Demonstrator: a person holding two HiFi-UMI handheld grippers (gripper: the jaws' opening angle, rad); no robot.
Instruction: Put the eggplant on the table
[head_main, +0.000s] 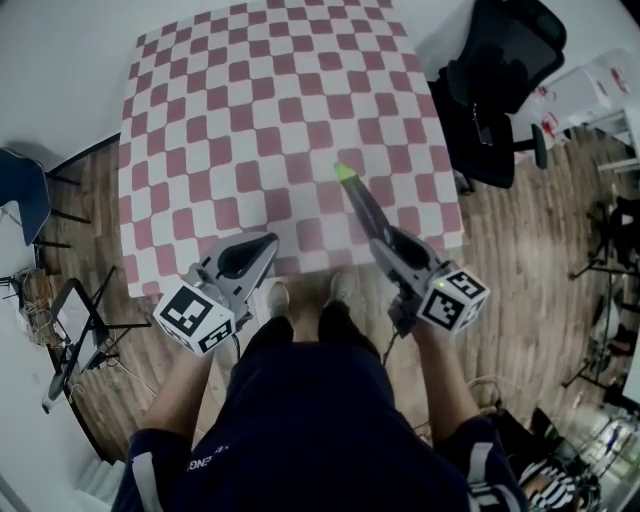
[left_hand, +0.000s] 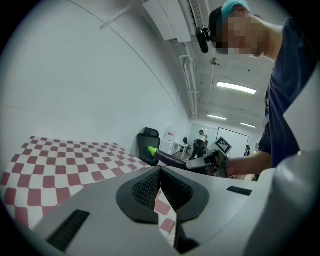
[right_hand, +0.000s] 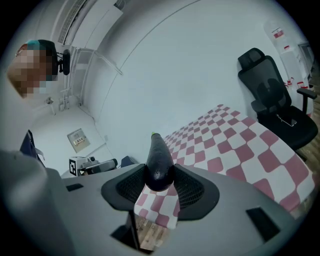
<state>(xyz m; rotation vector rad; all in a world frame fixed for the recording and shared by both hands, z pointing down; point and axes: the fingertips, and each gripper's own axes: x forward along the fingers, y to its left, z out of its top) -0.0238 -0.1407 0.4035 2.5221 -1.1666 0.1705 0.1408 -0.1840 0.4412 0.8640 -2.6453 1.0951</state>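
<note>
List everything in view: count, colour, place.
table: 1, red-and-white check top, ahead of the person
eggplant: 1, dark purple with green tip, held over the table's near edge
office chair: 1, black, right of the table
chair: 1, blue, left edge of head view
floor: wood, around the table
left hand-held gripper: 1, grey, jaws together, empty, by the near edge
right hand-held gripper: 1, grey, shut on the eggplant
person: 1, navy top, light shoes, at the near edge

The eggplant is dark purple with a lime-green tip, between the black pads of the right gripper. Ahead lies a red-and-white checked table; to its right, a black chair.
</note>
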